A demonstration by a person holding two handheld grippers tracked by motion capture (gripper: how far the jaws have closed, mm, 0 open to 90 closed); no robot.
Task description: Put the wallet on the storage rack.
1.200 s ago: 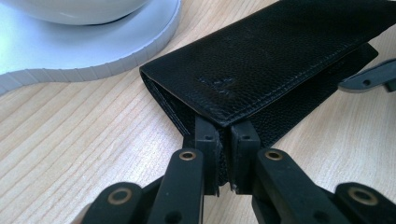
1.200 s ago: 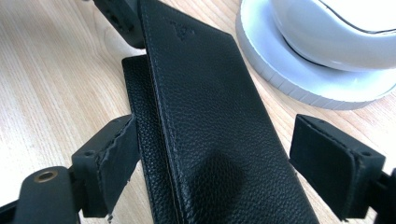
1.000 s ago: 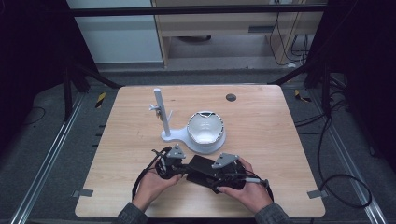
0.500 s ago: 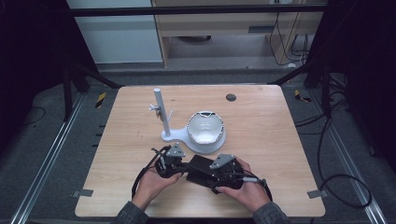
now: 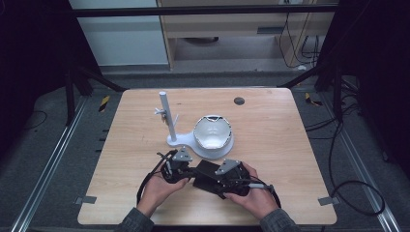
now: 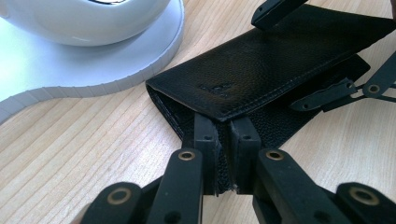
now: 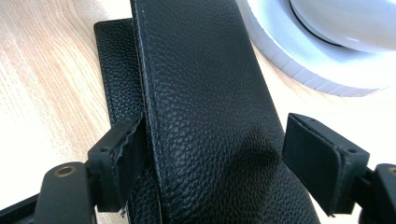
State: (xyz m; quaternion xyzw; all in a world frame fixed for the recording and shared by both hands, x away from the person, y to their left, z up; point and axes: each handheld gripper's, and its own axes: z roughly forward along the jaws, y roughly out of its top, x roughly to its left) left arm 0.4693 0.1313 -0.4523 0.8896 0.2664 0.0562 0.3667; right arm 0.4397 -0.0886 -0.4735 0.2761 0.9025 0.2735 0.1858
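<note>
The table [image 5: 300,145] carries a white stand [image 5: 180,140] with an upright post and a round base holding a white bowl-like piece [image 5: 212,133], set a little toward the near edge from the middle. Just nearer than that base, close to the near edge, lies the black leather wallet [image 5: 209,175], held between both hands.

The left gripper [image 6: 223,140] is clamped on the wallet's end, its jaws pressed together over the leather. The right gripper [image 7: 215,161] stands spread, its jaws on either side of the upper flap with a clear gap at one pad, so it is not pinching.

The likely trouble is the wallet sliding or twisting: with one end pinched alone, a pull could drag it against the stand's base, which sits just beside it, and nudge the bowl-like piece. The loose right jaws could also close on one layer instead of the whole flap.

From above, the hands cover much of the wallet. Its inside stays dark, and the stand's base is cut off in both gripper views.
</note>
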